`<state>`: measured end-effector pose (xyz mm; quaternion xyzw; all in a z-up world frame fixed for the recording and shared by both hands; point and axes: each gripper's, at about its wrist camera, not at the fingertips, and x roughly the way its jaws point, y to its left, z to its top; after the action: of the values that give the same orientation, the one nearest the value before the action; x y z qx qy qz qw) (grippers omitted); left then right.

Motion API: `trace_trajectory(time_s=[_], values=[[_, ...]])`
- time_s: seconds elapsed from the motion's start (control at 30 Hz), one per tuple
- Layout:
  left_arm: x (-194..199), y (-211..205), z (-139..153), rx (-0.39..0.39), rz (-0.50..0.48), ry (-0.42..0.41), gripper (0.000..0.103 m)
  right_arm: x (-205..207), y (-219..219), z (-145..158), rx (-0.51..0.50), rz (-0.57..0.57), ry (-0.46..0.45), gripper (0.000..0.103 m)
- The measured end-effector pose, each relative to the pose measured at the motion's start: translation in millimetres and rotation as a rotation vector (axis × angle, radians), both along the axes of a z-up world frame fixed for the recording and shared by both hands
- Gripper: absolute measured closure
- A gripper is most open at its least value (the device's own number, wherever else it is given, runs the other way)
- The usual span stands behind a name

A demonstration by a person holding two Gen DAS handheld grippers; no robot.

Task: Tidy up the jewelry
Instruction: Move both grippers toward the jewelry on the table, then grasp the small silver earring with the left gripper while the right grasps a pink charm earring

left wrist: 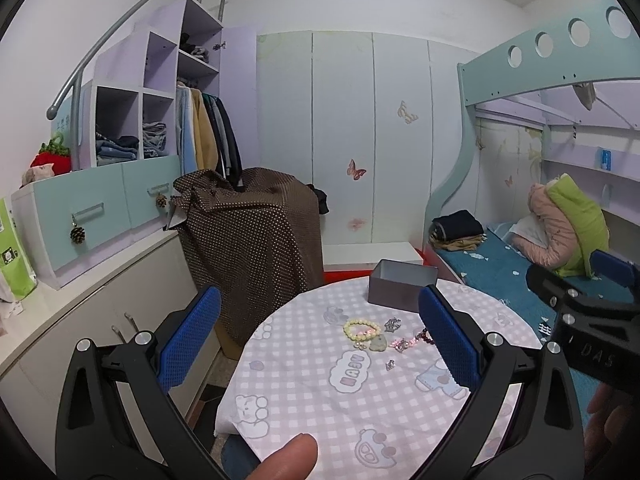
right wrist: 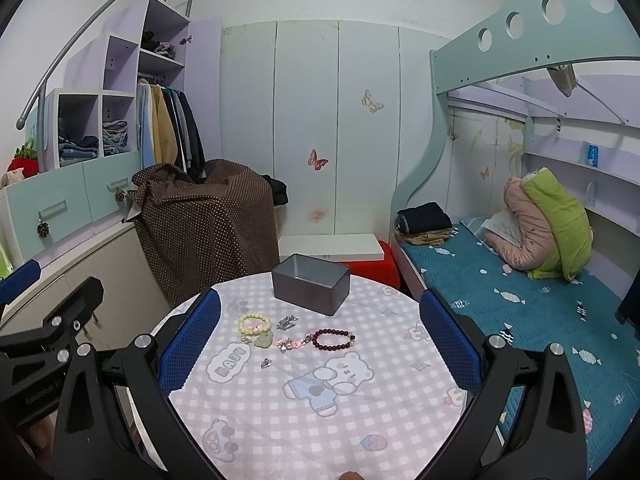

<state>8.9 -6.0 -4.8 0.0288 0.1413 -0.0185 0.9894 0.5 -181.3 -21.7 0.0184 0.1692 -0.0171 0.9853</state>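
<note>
Jewelry lies loose on a round table (right wrist: 320,432) covered in a pink checked cloth. A pale yellow bead bracelet (right wrist: 254,323) lies left, a dark red bead bracelet (right wrist: 334,339) right. Between them lie a silver piece (right wrist: 287,322), a pale pendant (right wrist: 264,340), a pink chain (right wrist: 290,344) and a small ring (right wrist: 265,363). An open grey metal box (right wrist: 311,289) stands at the table's far edge. My right gripper (right wrist: 320,340) hangs open above the near side. My left gripper (left wrist: 320,340) is open too, over the table's left side; there the yellow bracelet (left wrist: 361,329) and box (left wrist: 402,286) show.
A brown dotted cloth (right wrist: 208,220) covers something beyond the table on the left. A bunk bed with a teal mattress (right wrist: 520,308) runs along the right. Cabinets (left wrist: 80,320) and an open wardrobe stand left. A fingertip (left wrist: 288,460) shows at the bottom of the left wrist view.
</note>
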Motion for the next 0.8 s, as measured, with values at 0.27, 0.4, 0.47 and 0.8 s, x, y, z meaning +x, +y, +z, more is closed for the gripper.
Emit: trace_trajectory(time_s=[0.27,0.4,0.47,0.8], values=[[42,4,-31,-0.002,0.014,0.072,0.005,36,-6,-17,-0.001,0.009,0.051,0.007],[69,5,-50,-0.010,0.009,0.109,0.005,54,-8,-25,-0.007,0.022,0.070,0.007],[84,1,-61,-0.004,0.002,0.138,0.005,65,-12,-32,-0.005,0.024,0.088,0.007],[147,-29,-127,0.036,-0.048,0.306,0.005,107,-41,-80,0.033,-0.001,0.261,0.007]])
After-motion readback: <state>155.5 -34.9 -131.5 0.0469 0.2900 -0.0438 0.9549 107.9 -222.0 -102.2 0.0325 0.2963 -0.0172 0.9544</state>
